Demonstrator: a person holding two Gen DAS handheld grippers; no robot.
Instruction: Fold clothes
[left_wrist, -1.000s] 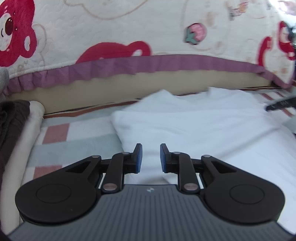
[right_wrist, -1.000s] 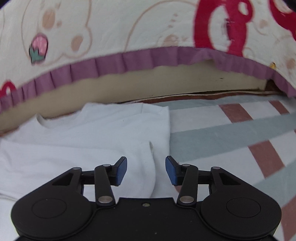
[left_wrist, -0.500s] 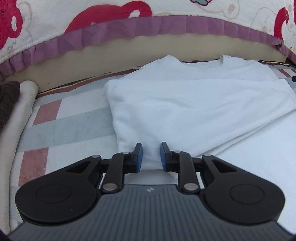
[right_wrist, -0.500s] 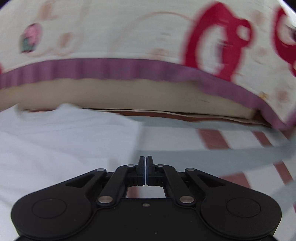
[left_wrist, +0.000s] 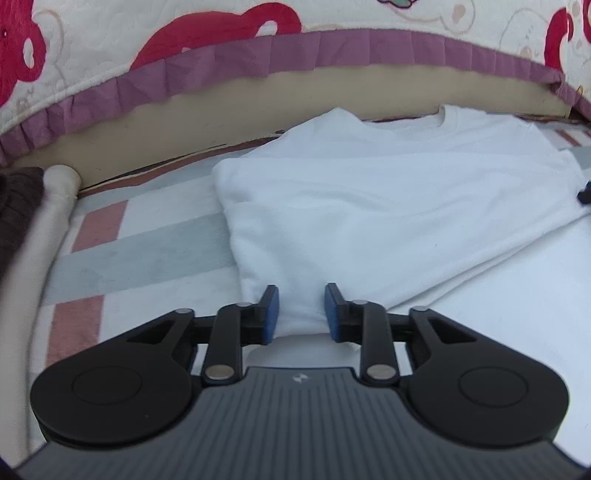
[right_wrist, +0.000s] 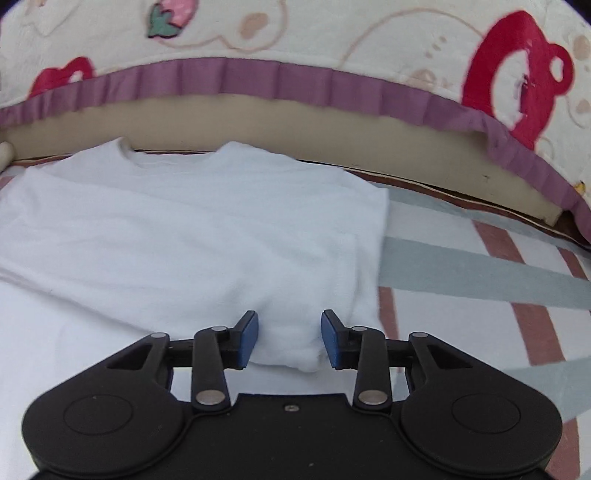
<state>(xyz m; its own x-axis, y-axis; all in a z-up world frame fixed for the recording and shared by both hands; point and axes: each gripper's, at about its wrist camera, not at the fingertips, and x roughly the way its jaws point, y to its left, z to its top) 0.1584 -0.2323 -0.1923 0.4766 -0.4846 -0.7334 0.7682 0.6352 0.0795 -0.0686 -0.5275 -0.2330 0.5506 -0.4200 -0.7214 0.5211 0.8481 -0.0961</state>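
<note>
Left claw (left_wrist: 301, 309): spread, just opened wider, white T-shirt (left_wrist: 388, 206) edge between its pads, unpinched.
Right claw (right_wrist: 290, 339): spread, just opened, T-shirt corner between.

From my feed the shirt (left_wrist: 388, 221) is plain white, lying on a sheet (right_wrist: 480, 280) striped white, grey-blue and dusty pink, with a cream quilt (right_wrist: 332, 33) behind printed with red bears and strawberries, edged in a purple ruffle, plus black grippers with blue pads (left_wrist: 270, 314).
</note>
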